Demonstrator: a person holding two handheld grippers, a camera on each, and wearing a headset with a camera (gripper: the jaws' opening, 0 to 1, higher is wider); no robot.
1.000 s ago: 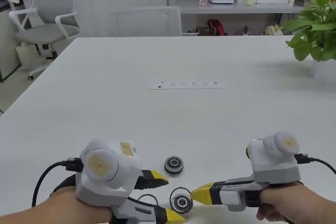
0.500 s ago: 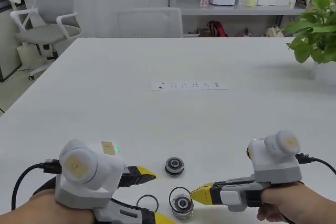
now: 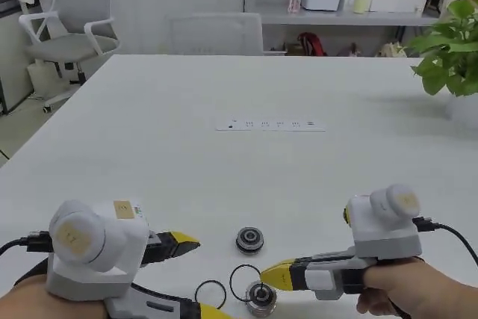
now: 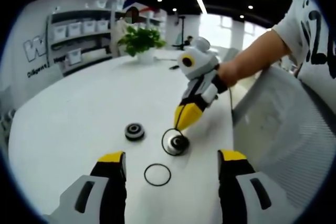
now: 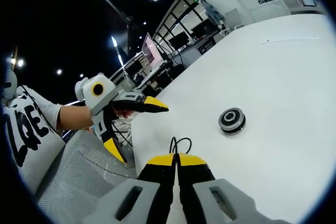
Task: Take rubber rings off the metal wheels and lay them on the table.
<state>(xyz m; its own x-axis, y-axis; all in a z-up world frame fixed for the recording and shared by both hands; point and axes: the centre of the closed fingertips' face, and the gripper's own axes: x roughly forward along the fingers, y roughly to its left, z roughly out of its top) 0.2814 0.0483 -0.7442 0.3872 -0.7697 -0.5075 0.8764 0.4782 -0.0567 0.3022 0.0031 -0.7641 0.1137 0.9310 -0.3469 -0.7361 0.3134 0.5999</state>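
So the white table (image 3: 224,87) takes up most of the head view, with a grey chair (image 3: 71,16) off the far-left corner and a plant (image 3: 448,54) at the far right. A flat white power strip (image 3: 270,125) is set into the middle of the tabletop.

Both grippers are down at the near edge, pointing inward toward each other. The left gripper (image 3: 198,276) has its yellow-tipped jaws spread wide with nothing in them; its own view shows them apart with bare table in between. The right gripper (image 3: 272,274) is clenched: in its own view the two tips press together and a thin black loop pokes out from between them, so it's pinching a rubber ring (image 4: 164,144).

Two small metal wheels sit between the grippers. The far wheel (image 3: 249,240) stands alone on the table, a bit beyond the right jaw tips, and looks like it has its black ring on. The near wheel (image 3: 261,295) is just beside the right tips, and the pinched ring is looped loosely around it, standing off from the hub on one side.

One loose ring (image 4: 145,174) lies flat on the table, just left of the near wheel and right between the open left jaws, touching neither of them.
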